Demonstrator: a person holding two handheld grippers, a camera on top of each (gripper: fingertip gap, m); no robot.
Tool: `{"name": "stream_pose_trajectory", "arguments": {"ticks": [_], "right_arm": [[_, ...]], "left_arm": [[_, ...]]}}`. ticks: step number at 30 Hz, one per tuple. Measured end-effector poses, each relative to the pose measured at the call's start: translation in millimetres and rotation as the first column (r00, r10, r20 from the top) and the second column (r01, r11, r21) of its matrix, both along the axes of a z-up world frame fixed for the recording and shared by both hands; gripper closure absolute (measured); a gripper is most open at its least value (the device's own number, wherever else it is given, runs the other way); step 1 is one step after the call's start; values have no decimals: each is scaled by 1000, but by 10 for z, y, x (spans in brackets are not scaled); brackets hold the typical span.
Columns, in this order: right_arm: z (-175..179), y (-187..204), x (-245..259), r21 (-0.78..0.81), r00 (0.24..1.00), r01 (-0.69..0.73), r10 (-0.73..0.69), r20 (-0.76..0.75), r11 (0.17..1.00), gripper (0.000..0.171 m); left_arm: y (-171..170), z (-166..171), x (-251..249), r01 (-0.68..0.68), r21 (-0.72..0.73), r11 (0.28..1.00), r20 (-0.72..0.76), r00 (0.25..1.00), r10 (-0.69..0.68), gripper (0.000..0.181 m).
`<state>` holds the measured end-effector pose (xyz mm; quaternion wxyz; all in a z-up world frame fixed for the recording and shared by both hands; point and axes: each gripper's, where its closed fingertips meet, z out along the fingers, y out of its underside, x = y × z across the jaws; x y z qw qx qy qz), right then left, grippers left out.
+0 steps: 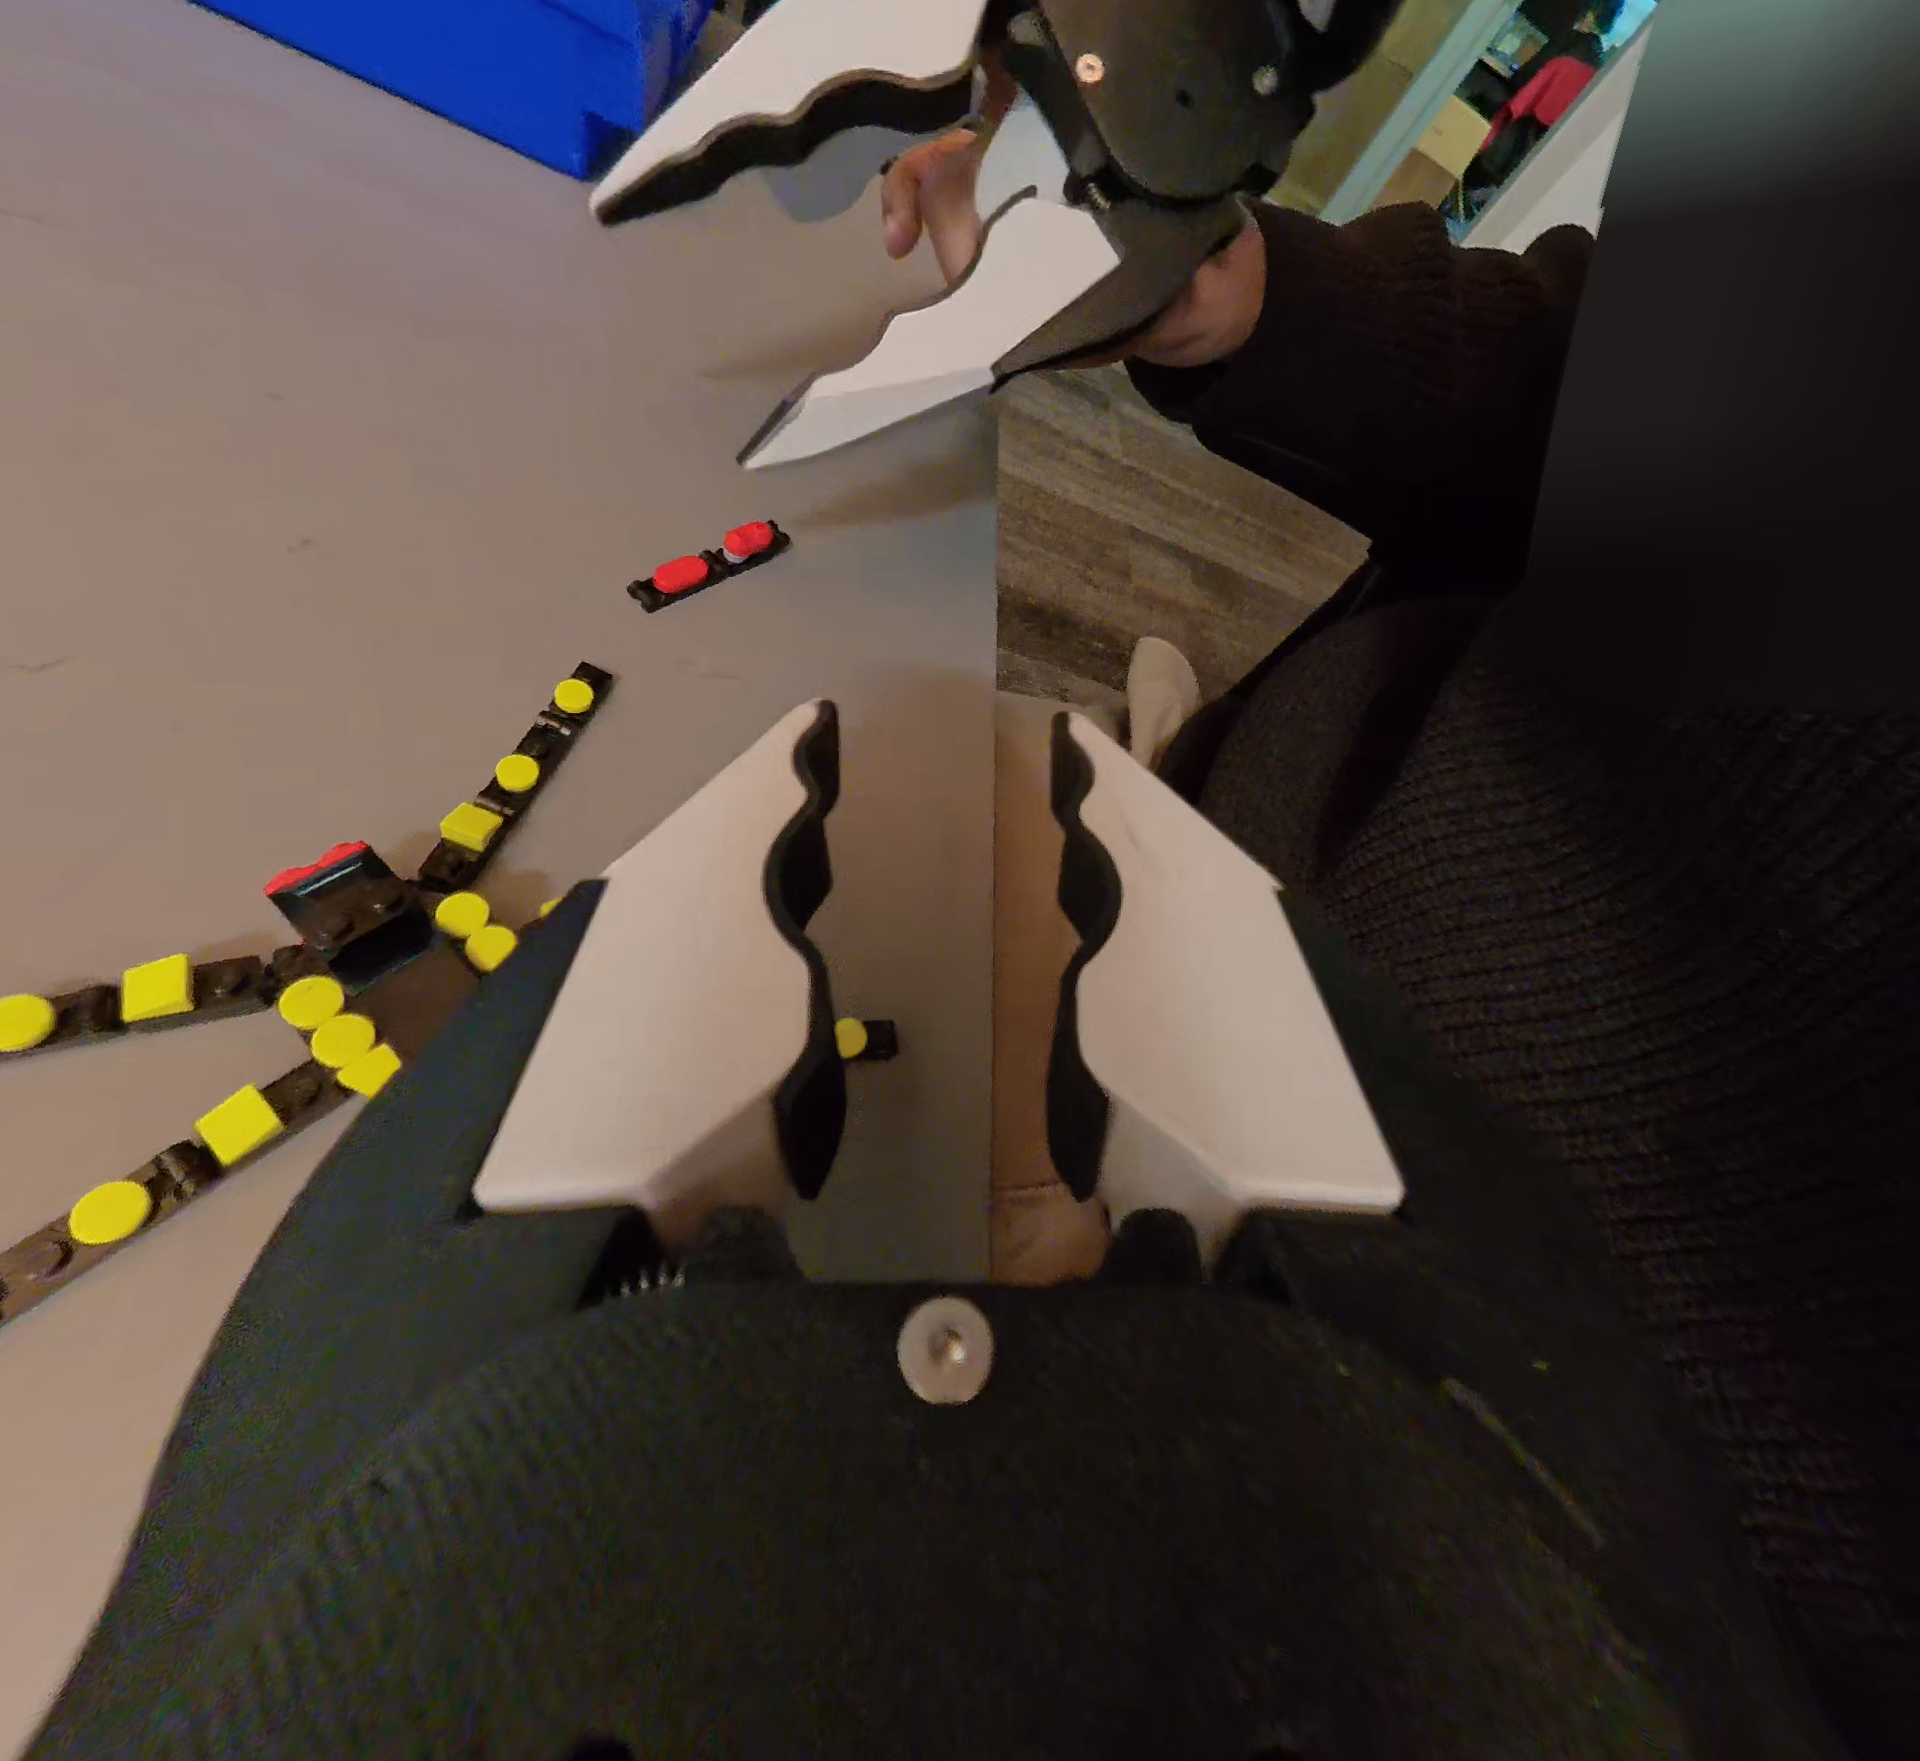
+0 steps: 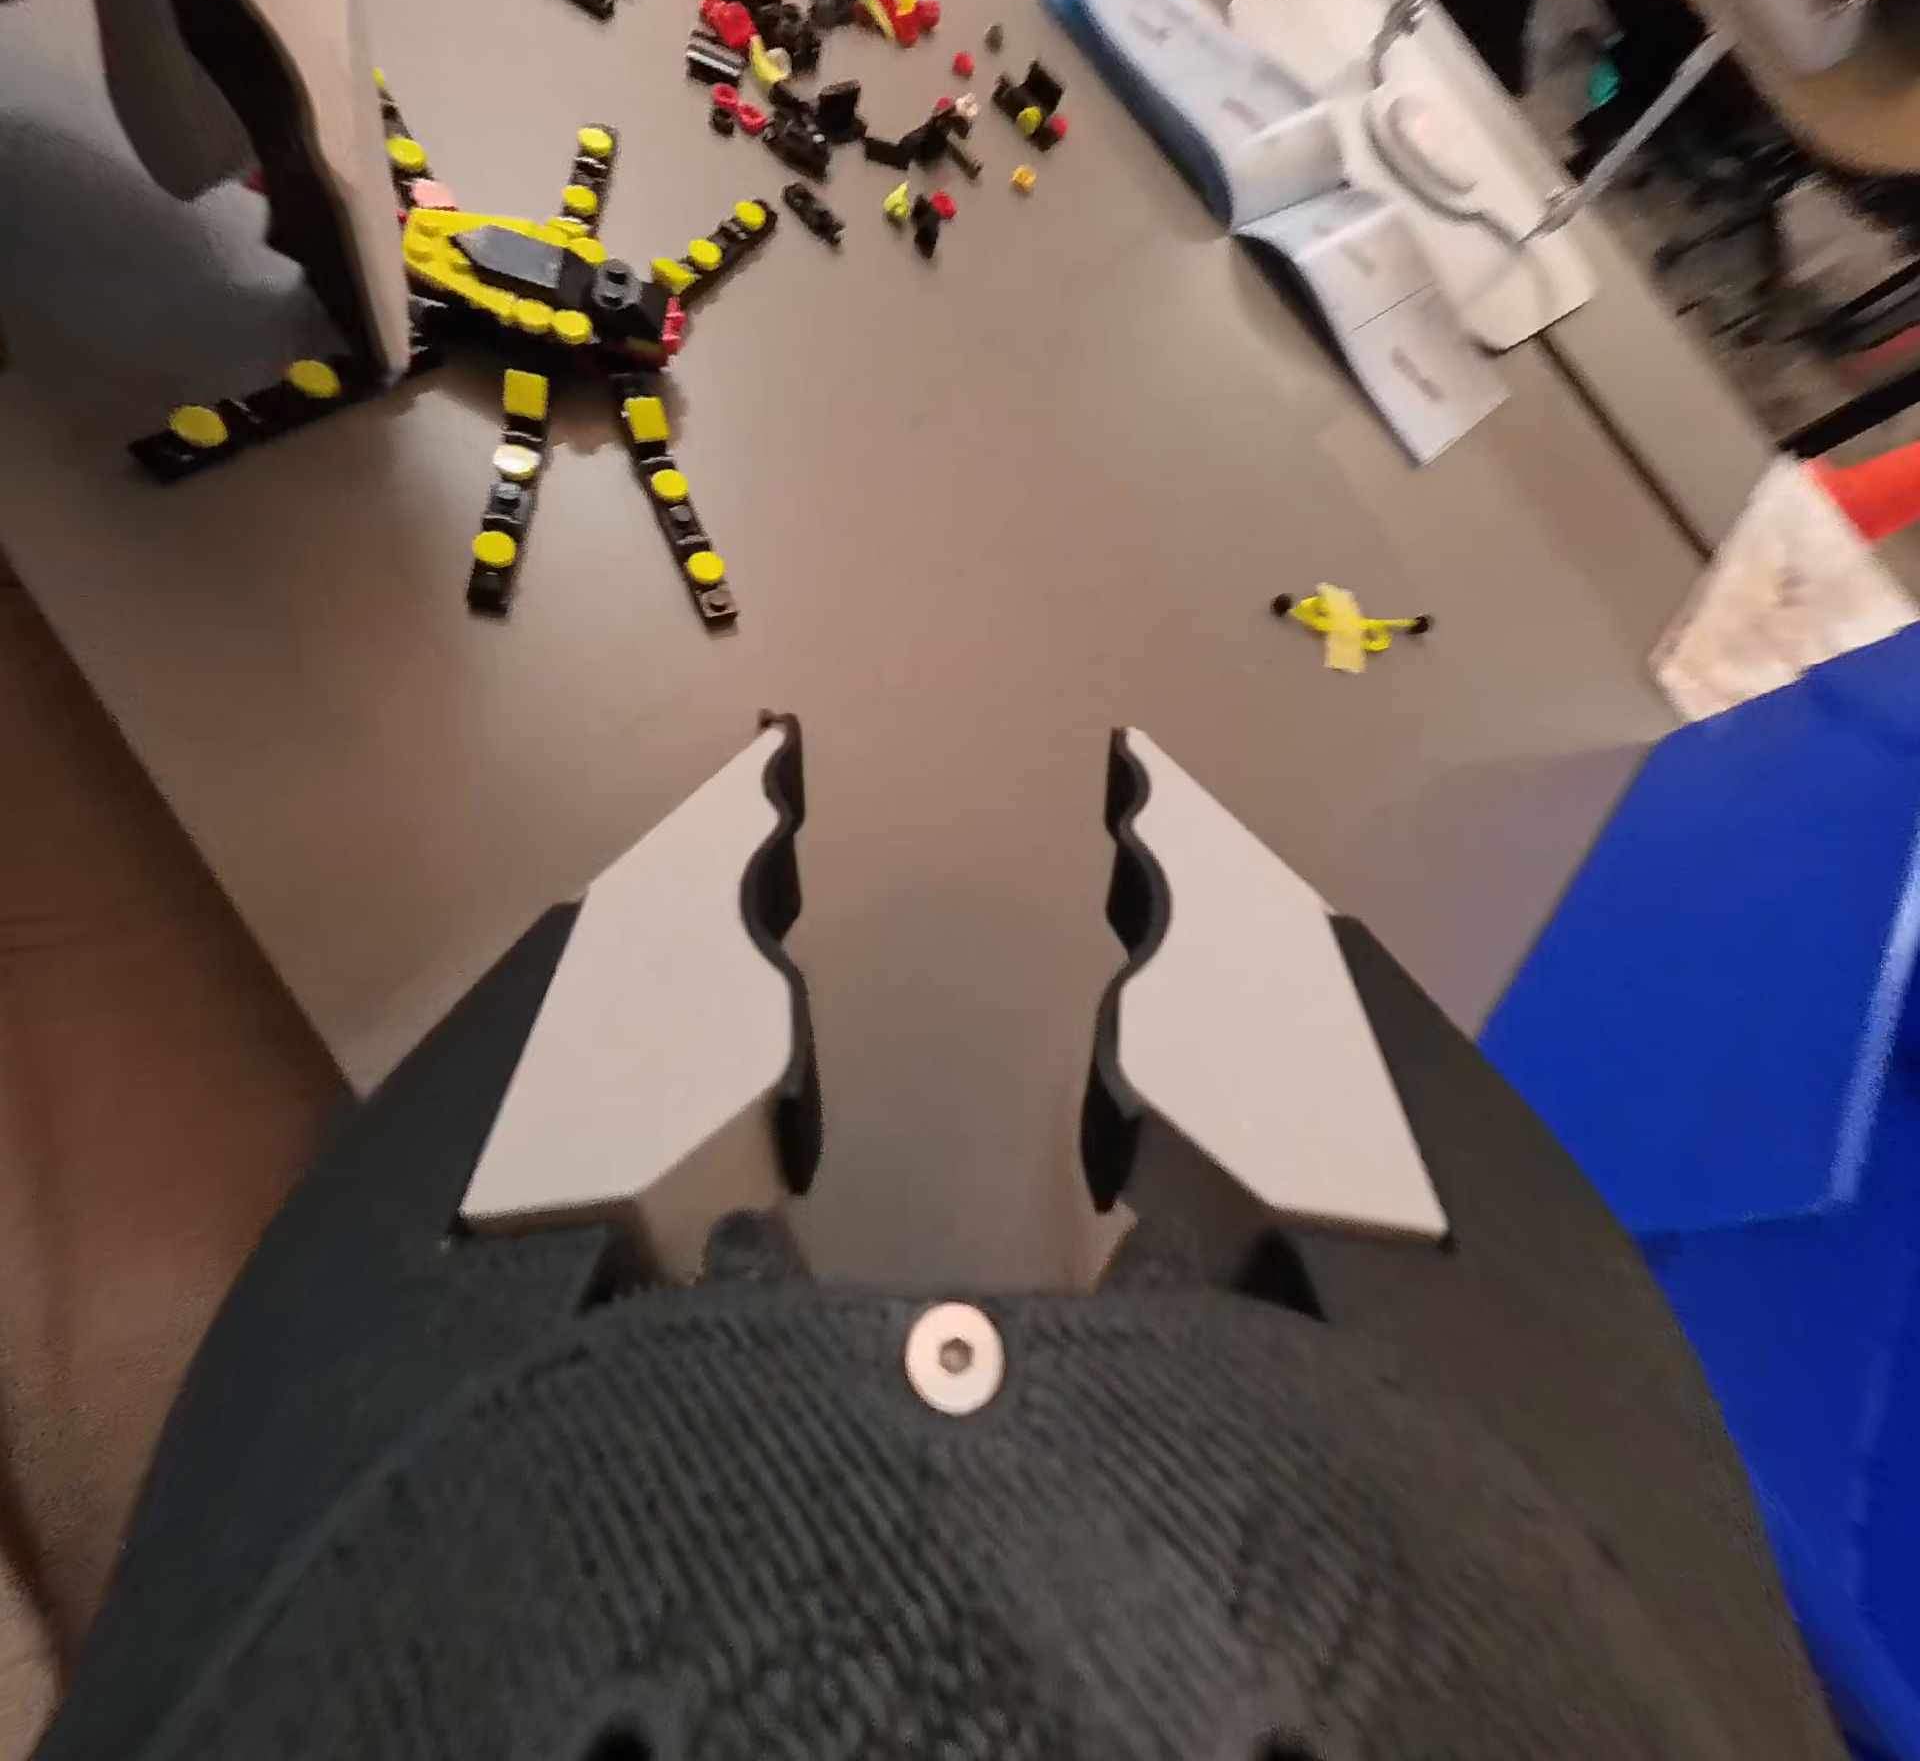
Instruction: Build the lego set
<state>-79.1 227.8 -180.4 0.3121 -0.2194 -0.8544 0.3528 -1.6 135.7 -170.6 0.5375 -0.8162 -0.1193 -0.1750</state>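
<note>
the left gripper (image 1: 943, 719) hangs over the grey tabletop's (image 1: 312, 381) edge, jaws parted, nothing between them. the right gripper (image 2: 954, 732) is spread wide and empty too (its view is blurred). the black-and-yellow lego spider model (image 2: 540, 288) lies flat, beside a loose heap of black, red and yellow bricks (image 2: 831, 59) and an open instruction booklet (image 2: 1330, 225).

Left wrist camera looks low along the table edge; right looks down from higher; both share the spider-shaped lego model (image 1: 343, 942) (image 2: 540, 288).
</note>
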Motion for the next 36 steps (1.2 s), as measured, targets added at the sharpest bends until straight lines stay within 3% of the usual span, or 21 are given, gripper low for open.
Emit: {"name": "stream_pose_trajectory", "arguments": {"ticks": [4,9,11,15,17,19,20,23,36], "right_arm": [[62,59,-57,33,993,32,-28,-118,999,107],[41,42,-54,11,994,28,-27,-104,1000,109],[77,26,-47,-35,995,20,-23,-95,999,115],[106,27,-25,-98,998,-3,-3,-60,995,146],[71,31,-26,-118,1000,1,-3,-19,993,143],[55,48,-56,-137,1000,23,-24,-2,990,124],[55,48,-57,-143,1000,24,-24,3,989,123],[91,29,-41,-161,1000,6,-7,-6,987,140],[-21,22,-56,-137,1000,15,-11,28,990,133]], "left_arm": [[-8,13,-60,-29,7,1000,7,1000,29,125],[-17,56,-96,-40,33,999,-2,999,40,111],[-25,75,-133,-57,43,997,-8,998,57,114],[-47,113,-192,-81,66,995,-26,996,83,132],[-56,128,-226,-97,74,993,-33,994,100,141],[-66,133,-248,-105,79,991,-35,994,108,148],[-70,137,-260,-111,81,991,-36,993,114,149],[-77,149,-279,-119,90,989,-33,992,122,151],[-92,136,-348,-151,89,985,-4,988,152,149]]}}
